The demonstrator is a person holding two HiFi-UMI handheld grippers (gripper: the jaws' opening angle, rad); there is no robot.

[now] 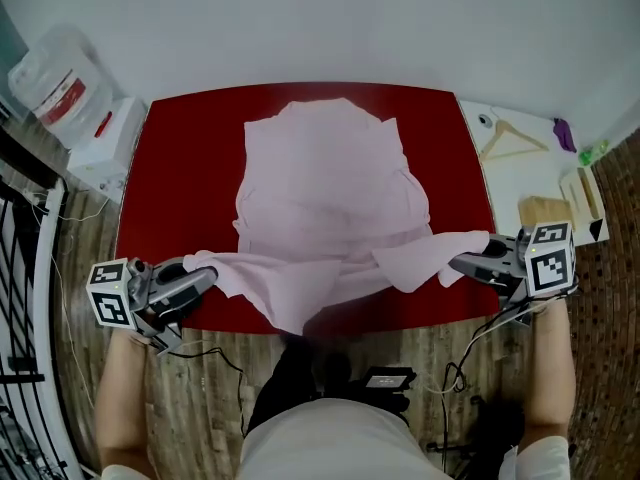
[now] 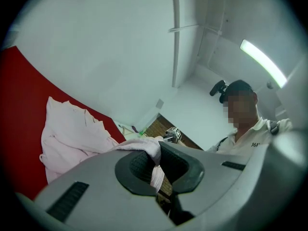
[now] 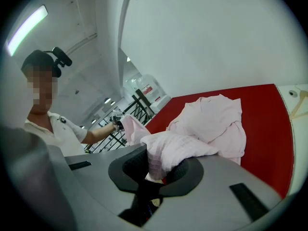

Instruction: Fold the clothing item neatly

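- Head view showed the pink garment [image 1: 330, 188] lying mostly on the red table [image 1: 170, 168]. Its far part was spread toward the table's far edge, and its near hem was lifted clear of the table's near edge.
- The left gripper [image 1: 205, 276] was seen at the table's near left corner. Its jaws were almost together and clamped on one end of the hem. In the left gripper view a thin fold of pink cloth was pinched between the pads.
- The right gripper [image 1: 458, 264] was held at the table's near right corner. Its jaws stood narrowly apart, closed on a thicker bunch of the same cloth, as the right gripper view confirmed.
- Between the two grippers the hem was drawn into a sagging line above the table's near edge, with a loose flap hanging down at the middle.
- No finished fold could be made out. The cloth at the table's centre was rumpled and the side parts were bunched inward unevenly.
- The task was judged to be at an early stage, with the hem gripped and raised, seemingly for a first fold.
- Carrying the hem toward the table's far edge, smoothing the layers and making the side folds were judged to be left.
- A wooden hanger [image 1: 512, 138] was seen just beyond the table's right edge on a white surface [image 1: 520, 183], apart from the garment.
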